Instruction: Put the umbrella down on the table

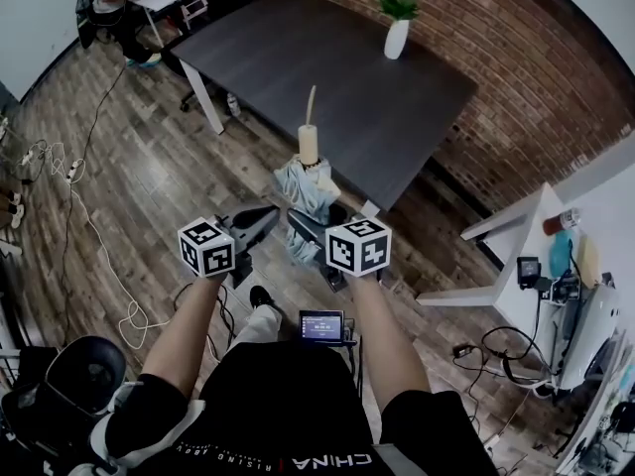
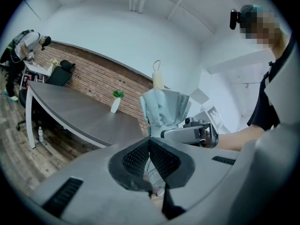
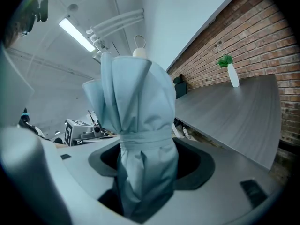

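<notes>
Right gripper view — umbrella (image 3: 140,125) folded, pale blue, upright.

The umbrella (image 1: 306,194) is pale blue-grey, its handle (image 1: 309,143) cream. Beyond the right gripper (image 1: 303,228): dark grey bench (image 1: 347,77), white vase (image 1: 396,39), green plant (image 1: 399,7), red-brown brick wall (image 1: 516,58). Its cube (image 1: 358,245) is white with black squares.

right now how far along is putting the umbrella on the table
Done: the folded umbrella is grasped, with the right gripper shut on its fabric. In hand: it is held upright in the air by the near edge of the table. Left: lower it onto the dark tabletop and let go. The left gripper is shut and empty.
</notes>
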Demonstrator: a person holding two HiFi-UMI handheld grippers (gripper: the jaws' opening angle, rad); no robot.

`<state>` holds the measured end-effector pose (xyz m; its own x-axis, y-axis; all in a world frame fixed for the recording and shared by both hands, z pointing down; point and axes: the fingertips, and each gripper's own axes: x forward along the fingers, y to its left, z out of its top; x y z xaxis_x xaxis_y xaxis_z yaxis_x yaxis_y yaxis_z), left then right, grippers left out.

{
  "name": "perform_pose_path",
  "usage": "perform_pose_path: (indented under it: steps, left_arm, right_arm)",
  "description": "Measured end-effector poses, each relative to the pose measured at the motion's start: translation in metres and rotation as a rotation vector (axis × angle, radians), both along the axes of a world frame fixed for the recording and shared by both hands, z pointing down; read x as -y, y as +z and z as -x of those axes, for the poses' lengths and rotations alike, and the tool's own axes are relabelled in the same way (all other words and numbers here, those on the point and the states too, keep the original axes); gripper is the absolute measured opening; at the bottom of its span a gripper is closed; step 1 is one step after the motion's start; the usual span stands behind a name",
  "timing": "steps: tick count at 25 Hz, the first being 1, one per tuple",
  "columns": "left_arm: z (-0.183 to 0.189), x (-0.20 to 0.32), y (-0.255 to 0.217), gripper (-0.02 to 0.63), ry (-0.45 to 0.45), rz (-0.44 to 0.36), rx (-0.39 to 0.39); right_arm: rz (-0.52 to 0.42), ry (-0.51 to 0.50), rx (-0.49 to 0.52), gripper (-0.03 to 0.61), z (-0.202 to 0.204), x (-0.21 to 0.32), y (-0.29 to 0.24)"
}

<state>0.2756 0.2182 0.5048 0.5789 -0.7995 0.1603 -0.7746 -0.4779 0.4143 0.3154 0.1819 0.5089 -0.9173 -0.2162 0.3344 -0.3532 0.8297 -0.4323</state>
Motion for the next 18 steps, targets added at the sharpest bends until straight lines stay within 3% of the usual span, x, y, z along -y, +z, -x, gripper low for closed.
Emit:
perform_pose_path:
  steps: [18]
  left_arm:
    - [0.158,0.062,-0.017,0.003,0.047,-0.063,-0.040]
  right_arm:
    - [-0.012,0.064,-0.011,0.305,0.144,0.061,-0.012]
